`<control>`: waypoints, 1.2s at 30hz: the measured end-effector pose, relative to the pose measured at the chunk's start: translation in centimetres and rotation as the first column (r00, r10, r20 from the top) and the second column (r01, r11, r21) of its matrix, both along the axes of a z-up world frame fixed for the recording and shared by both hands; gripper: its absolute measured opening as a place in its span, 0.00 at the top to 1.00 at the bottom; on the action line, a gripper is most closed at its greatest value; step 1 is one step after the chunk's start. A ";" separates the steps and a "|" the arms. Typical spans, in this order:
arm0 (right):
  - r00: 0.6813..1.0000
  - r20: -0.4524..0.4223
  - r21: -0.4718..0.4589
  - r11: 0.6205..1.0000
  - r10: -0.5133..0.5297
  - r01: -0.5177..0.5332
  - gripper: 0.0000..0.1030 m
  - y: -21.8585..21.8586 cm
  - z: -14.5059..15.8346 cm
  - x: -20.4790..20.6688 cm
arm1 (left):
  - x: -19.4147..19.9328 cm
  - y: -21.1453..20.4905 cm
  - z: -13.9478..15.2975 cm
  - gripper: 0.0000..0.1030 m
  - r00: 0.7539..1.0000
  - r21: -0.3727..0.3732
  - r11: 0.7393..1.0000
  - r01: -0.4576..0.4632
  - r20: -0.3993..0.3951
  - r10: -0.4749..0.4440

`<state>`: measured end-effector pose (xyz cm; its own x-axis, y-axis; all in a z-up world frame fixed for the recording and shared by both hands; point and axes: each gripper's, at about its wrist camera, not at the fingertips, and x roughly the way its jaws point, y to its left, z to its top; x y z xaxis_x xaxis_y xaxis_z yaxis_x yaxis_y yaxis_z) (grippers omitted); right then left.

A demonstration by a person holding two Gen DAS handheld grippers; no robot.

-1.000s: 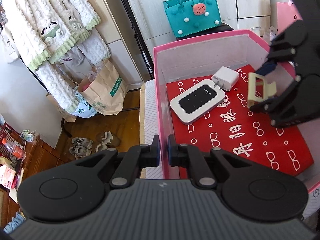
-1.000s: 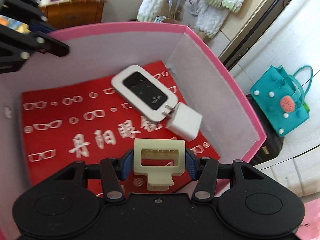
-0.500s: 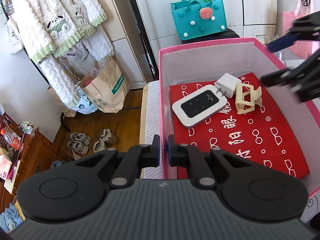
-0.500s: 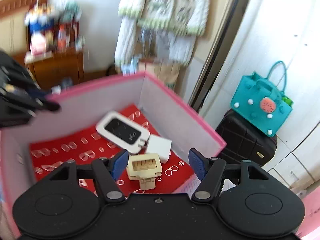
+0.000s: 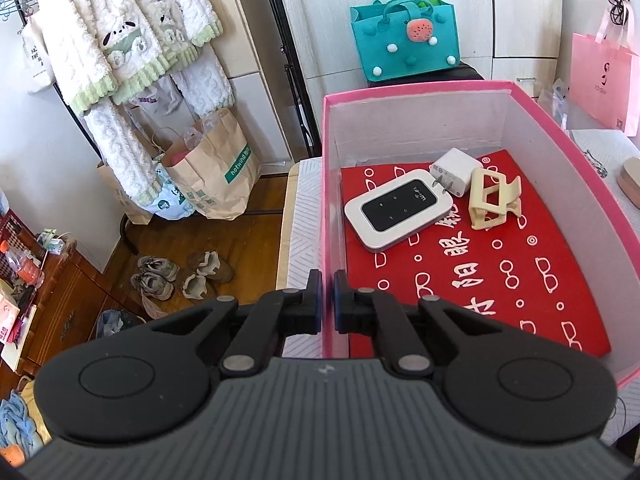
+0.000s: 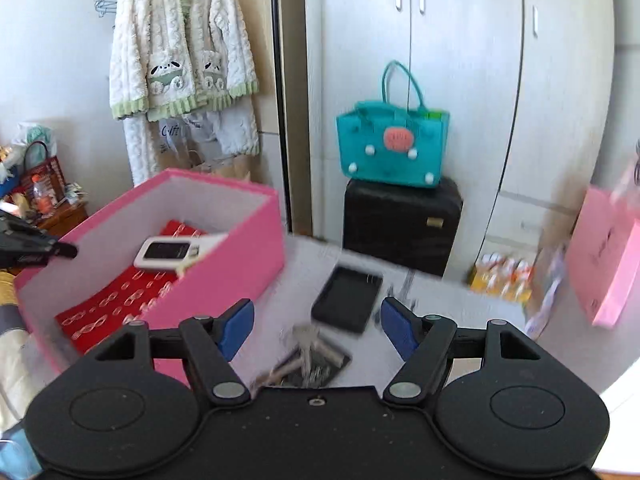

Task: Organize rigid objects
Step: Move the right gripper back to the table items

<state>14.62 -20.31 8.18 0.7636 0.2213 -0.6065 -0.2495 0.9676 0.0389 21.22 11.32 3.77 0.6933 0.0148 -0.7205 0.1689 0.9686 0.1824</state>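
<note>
Box contents in one view, loose items outside it in the other
Left tongs [image 5: 327, 300] clamp the pink box [image 5: 420, 90] wall; inside lie a router [image 5: 398, 208], charger [image 5: 456, 170] and cream hair clip [image 5: 494, 200]. The right view alone shows the right tongs [image 6: 316, 326], empty, just spread wide, over a black tray [image 6: 347, 298] and blurred keys [image 6: 304, 356]
</note>
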 end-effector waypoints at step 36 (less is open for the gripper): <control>0.973 -0.198 -0.054 0.992 -0.119 0.110 0.31 3.6 -10.9 -3.0 | -0.8 -0.4 0.2 0.95 0.999 0.040 0.999 0.026 0.031 -0.027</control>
